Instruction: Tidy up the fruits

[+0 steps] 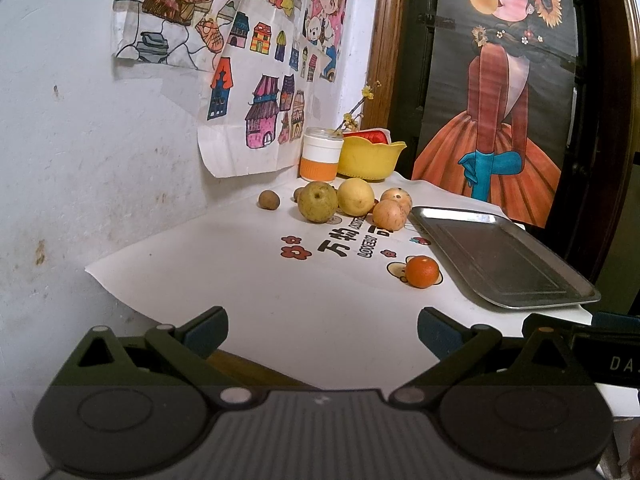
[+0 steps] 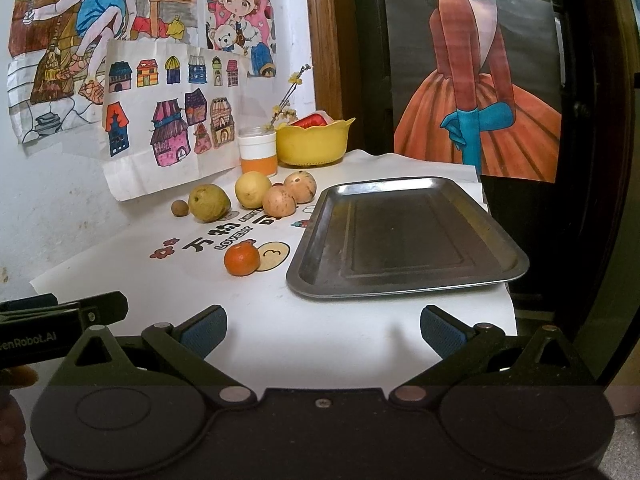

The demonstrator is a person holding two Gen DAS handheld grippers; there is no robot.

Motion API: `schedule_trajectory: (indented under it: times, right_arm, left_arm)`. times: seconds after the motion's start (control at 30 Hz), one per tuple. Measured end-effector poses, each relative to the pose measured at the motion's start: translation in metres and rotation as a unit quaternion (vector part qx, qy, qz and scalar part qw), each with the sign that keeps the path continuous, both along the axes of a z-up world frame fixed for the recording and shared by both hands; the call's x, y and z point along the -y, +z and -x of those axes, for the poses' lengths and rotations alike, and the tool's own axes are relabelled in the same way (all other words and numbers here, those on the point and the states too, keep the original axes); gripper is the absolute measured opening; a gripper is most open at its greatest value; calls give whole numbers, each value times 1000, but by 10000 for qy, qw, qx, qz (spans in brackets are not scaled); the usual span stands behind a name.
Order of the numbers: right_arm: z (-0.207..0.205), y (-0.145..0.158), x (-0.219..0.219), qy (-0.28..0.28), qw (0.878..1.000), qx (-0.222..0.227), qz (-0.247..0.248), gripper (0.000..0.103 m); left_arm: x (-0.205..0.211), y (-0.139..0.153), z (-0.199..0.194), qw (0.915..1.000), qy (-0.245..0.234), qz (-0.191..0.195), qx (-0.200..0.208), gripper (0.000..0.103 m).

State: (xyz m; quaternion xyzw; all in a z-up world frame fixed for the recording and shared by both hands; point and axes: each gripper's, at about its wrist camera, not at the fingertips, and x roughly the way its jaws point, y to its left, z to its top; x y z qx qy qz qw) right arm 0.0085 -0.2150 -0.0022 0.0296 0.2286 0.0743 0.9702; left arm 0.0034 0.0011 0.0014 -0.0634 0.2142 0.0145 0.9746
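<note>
An empty metal tray (image 2: 404,236) (image 1: 500,256) lies on the right of the white table sheet. A small orange (image 2: 241,259) (image 1: 422,271) sits alone just left of the tray's near corner. Farther back stands a cluster: a green pear (image 2: 209,202) (image 1: 317,201), a yellow lemon (image 2: 253,189) (image 1: 355,196), two tan round fruits (image 2: 280,201) (image 1: 389,213) and a small brown longan (image 2: 179,208) (image 1: 267,199). My left gripper (image 1: 322,334) and right gripper (image 2: 323,332) both hover open over the sheet's near edge, holding nothing.
A yellow bowl (image 2: 311,142) with something red inside and an orange-and-white jar (image 2: 258,154) stand at the back by the wall. Drawings hang on the wall at left, a dark wooden door frame at right. The left gripper's body (image 2: 60,312) shows at the right wrist view's left edge.
</note>
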Motion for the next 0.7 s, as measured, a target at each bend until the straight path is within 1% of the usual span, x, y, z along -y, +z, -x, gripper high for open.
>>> schedule_trajectory:
  times: [0.7]
  right_arm:
    - [0,-3,-4,35,10000,-39,25,103]
  left_arm:
    - [0,-4,0,10000,6,5,-23,103]
